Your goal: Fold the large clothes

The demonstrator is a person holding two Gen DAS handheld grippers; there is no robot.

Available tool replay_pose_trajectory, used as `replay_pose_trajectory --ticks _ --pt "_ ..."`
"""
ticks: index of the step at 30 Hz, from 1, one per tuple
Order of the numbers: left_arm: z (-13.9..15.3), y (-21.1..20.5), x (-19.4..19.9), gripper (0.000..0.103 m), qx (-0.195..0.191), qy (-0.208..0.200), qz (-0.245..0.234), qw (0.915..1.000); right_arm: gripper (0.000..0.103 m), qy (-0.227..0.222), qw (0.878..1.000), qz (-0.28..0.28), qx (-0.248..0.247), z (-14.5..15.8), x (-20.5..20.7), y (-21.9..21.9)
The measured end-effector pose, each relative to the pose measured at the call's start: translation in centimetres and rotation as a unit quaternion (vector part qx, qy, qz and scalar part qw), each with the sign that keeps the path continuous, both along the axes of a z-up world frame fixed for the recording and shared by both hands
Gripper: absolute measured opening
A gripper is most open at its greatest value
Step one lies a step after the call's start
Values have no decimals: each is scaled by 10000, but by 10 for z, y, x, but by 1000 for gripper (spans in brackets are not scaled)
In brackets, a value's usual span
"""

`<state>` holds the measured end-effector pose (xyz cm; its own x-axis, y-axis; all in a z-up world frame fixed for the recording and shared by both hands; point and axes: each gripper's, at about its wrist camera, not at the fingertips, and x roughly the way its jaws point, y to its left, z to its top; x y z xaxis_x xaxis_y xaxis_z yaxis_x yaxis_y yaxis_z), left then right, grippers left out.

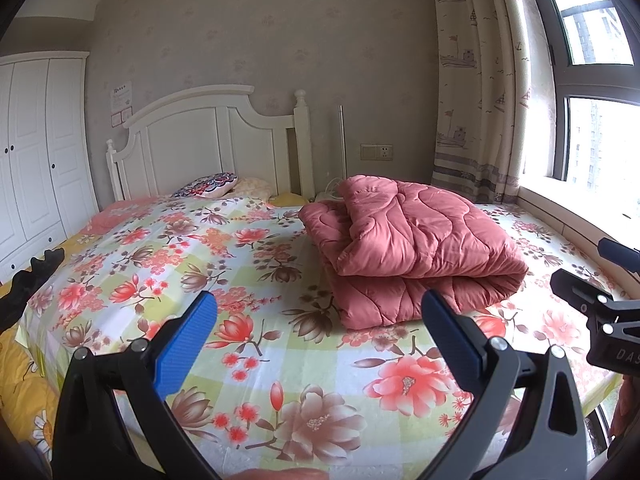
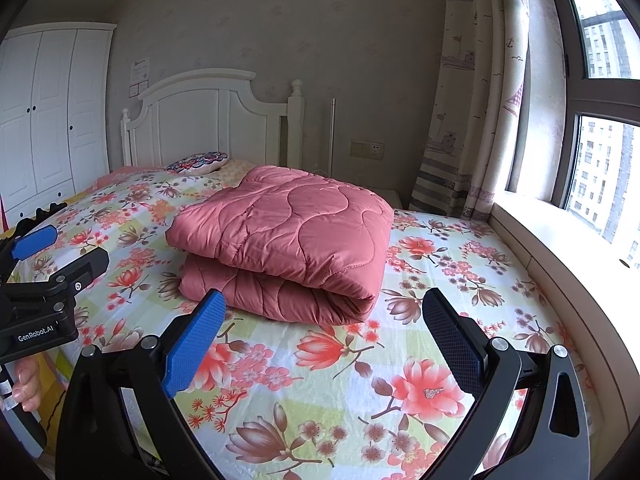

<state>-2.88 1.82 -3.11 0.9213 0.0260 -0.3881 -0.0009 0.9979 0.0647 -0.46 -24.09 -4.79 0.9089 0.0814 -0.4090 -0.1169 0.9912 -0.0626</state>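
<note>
The pink quilted comforter [image 2: 288,240] lies folded into a thick, rounded bundle on the floral bedsheet [image 2: 360,380], in the middle of the bed toward the window side, with its closed fold facing near-right and its layered edges facing left. Its surface is smooth, slightly shiny fabric stitched in wavy lines; two stacked layers are visible. The right gripper [image 2: 320,336] hovers near the bundle's near edge with its fingers spread wide, holding nothing and touching nothing; the left blue pad [image 2: 192,344] overlaps the bundle's lower corner in view only. The left gripper [image 1: 320,336] is likewise spread wide and empty, positioned above the sheet, left of the bundle. Each gripper has black rigid arms and blue ribbed pads. In the right wrist view, the left gripper appears at the left edge, cut off by the frame, with part of a hand [image 2: 26,384] below it. At the far end stand a white panelled headboard [image 1: 208,140] and a patterned pillow [image 1: 208,189]; a second pale pillow behind it is partly hidden. A white wardrobe [image 1: 36,152] stands far left. A printed curtain [image 1: 480,80] hangs at the right beside the window [image 1: 600,140]. A dark object [image 1: 32,280] at the bed's left edge cannot be identified.
</note>
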Motion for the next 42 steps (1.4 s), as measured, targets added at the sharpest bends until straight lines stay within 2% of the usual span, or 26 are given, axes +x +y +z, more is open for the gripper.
replay_pose_trajectory --ticks 24,32,35,37,39,42 --pt "1 -1 1 101 47 -9 -47 10000 97 18 10000 28 5 -2 0 2" --pt "13 -9 11 101 55 -148 -195 9997 97 -103 9999 40 -45 0 -7 0" --pt "17 -14 23 101 -48 -147 -380 9992 97 -117 9999 53 -41 0 -5 -5" --pt "18 -19 39 101 -213 -5 -840 9962 97 -51 10000 42 -49 -1 2 -9" --pt "18 -17 59 101 -248 94 -777 9966 97 61 10000 6 13 -3 14 -18" --pt "22 18 108 101 -587 416 -555 9959 97 196 9996 -178 98 -1 38 -44"
